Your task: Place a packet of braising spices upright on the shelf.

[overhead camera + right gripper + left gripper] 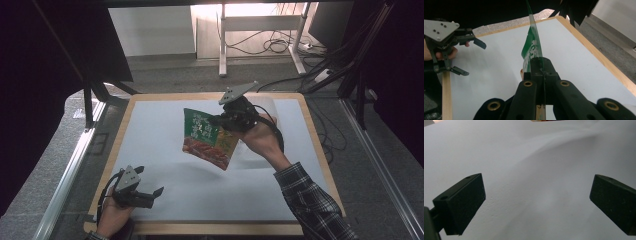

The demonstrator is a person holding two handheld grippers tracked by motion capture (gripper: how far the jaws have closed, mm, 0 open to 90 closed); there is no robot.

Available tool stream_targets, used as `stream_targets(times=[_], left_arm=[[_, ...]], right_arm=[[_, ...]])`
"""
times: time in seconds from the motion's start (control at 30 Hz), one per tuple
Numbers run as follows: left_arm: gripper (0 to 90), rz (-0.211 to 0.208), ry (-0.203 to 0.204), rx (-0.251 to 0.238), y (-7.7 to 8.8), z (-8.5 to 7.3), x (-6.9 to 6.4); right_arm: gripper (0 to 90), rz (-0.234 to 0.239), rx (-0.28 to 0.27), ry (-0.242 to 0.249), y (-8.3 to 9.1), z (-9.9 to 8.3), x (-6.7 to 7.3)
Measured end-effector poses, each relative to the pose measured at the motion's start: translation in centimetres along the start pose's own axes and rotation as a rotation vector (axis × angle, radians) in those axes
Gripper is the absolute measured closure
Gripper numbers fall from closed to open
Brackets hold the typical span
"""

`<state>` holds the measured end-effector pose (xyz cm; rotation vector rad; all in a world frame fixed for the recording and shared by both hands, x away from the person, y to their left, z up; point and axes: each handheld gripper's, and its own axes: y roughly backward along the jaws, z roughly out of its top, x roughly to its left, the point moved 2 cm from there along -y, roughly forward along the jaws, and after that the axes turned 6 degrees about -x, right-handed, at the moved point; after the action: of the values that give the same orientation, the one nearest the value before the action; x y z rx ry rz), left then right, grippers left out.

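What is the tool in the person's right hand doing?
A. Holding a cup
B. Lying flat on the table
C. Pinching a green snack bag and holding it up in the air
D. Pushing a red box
C: the right tool has its jaws clamped on the green snack bag, which hangs above the white table with its shadow below.

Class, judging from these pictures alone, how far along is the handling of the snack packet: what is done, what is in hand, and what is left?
Done: the right gripper has its jaws clamped shut on the edge of the green snack packet, which hangs clear above the white sheet.
In hand: carrying the packet.
Left: putting it down somewhere; the left gripper waits open near the table's front edge, holding nothing.
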<state>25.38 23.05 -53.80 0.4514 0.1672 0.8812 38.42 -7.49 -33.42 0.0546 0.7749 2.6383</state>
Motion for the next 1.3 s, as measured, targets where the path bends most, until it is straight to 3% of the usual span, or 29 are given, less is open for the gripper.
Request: stream_targets(times=[0.73, 1.3], left_arm=[[0.2, -0.004, -0.001, 0.003, 0.0, 0.0, 0.0], [0.2, -0.002, 0.001, 0.006, -0.1, -0.1, 0.0]], right_arm=[[89.8, -0.083, -0.037, 0.018, 1.7, 3.1, -4.4], [89.8, -0.149, -0.012, -0.016, 4.1, 1.2, -7.7]])
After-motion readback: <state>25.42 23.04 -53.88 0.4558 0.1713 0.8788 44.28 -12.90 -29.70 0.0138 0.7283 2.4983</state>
